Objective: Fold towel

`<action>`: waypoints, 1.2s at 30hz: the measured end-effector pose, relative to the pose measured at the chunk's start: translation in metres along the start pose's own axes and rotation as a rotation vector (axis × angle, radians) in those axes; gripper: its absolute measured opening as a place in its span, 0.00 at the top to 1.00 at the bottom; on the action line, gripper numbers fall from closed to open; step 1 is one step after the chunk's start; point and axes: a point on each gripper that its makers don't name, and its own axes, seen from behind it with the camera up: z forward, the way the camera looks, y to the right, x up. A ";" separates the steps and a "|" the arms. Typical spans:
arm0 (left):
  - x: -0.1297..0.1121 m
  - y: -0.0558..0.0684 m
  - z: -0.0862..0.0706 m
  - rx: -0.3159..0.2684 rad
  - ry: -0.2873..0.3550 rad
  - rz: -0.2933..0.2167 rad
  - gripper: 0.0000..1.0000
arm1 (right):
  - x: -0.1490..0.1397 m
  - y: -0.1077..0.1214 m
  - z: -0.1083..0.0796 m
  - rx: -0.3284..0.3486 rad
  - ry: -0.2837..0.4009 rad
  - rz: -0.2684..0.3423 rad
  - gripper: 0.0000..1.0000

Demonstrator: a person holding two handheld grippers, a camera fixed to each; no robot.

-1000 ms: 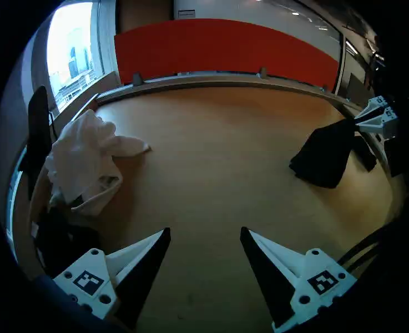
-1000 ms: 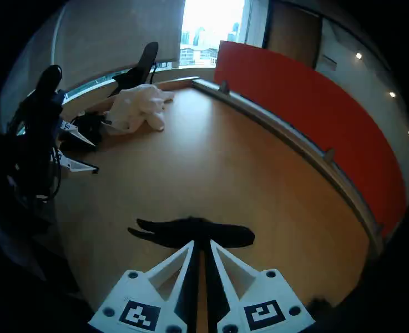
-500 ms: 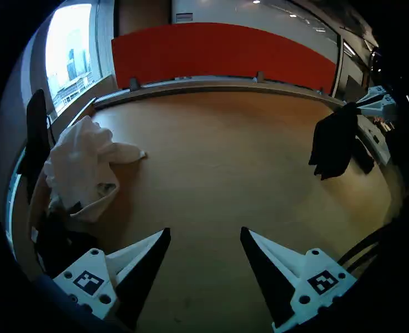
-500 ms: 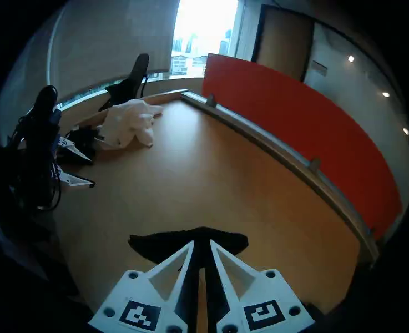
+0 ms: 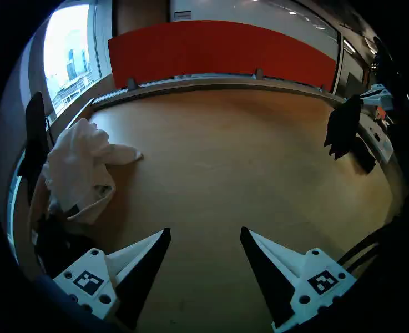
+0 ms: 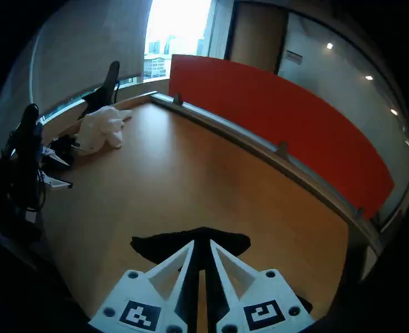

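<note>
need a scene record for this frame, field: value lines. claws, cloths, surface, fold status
table: wooden, red divider along its far edge
left claw: open, empty, over the table
black towel: bunched, hanging from the right claw
right claw: shut on the black towel
white cloth pile: crumpled on the table, window side, apart from both claws
fold status: not yet begun
</note>
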 end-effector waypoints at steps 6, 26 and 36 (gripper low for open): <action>0.002 0.006 0.002 0.006 -0.005 -0.002 0.07 | -0.020 0.047 -0.009 -0.043 -0.031 0.013 0.95; 0.004 0.015 0.004 0.041 -0.025 0.008 0.07 | -0.070 0.175 -0.026 -0.151 -0.116 0.071 0.95; 0.007 0.019 0.006 0.050 -0.031 0.015 0.07 | -0.090 0.220 -0.033 -0.196 -0.149 0.111 0.95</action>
